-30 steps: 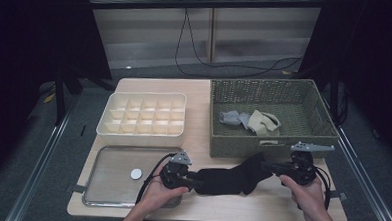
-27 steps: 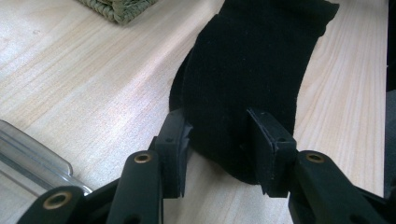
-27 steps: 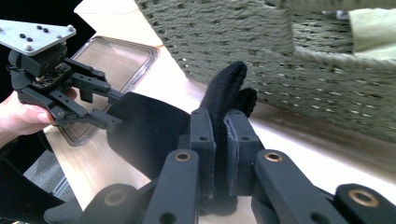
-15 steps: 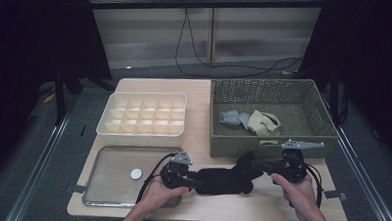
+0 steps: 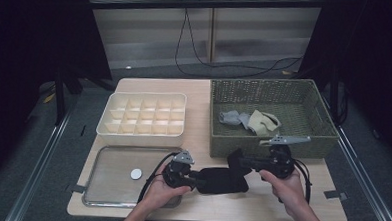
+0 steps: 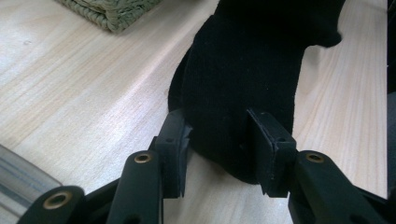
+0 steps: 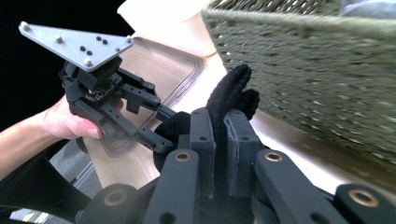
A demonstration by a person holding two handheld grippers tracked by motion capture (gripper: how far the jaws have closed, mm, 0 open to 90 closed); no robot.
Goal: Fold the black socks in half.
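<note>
Black sock [image 5: 222, 179] lies at table [image 5: 200, 90] front edge, 6 o'clock, stretched between both grippers. Since a second ago the right gripper [image 5: 247, 163] has come in toward 9 o'clock with its sock end, which now stands up as a flap; the sock looks shorter, bunched. Likely folding it end over end before stowing. Left gripper [image 5: 197, 176] stays put, jaws clamped across the sock's other end, pads [image 6: 173, 144] pressing its sides. Right jaws nearly together, pinching a thin fold of sock [image 7: 224, 100].

Around: wicker basket [image 5: 323, 121] at 2 o'clock, holding grey and beige socks [image 5: 248, 120]; compartment tray [image 5: 142, 115] at 10 o'clock; metal tray [image 5: 100, 196] at 8 o'clock with small white disc [image 5: 136, 174]. Basket front wall sits just behind the right gripper, tight clearance. Fold path looks clear.
</note>
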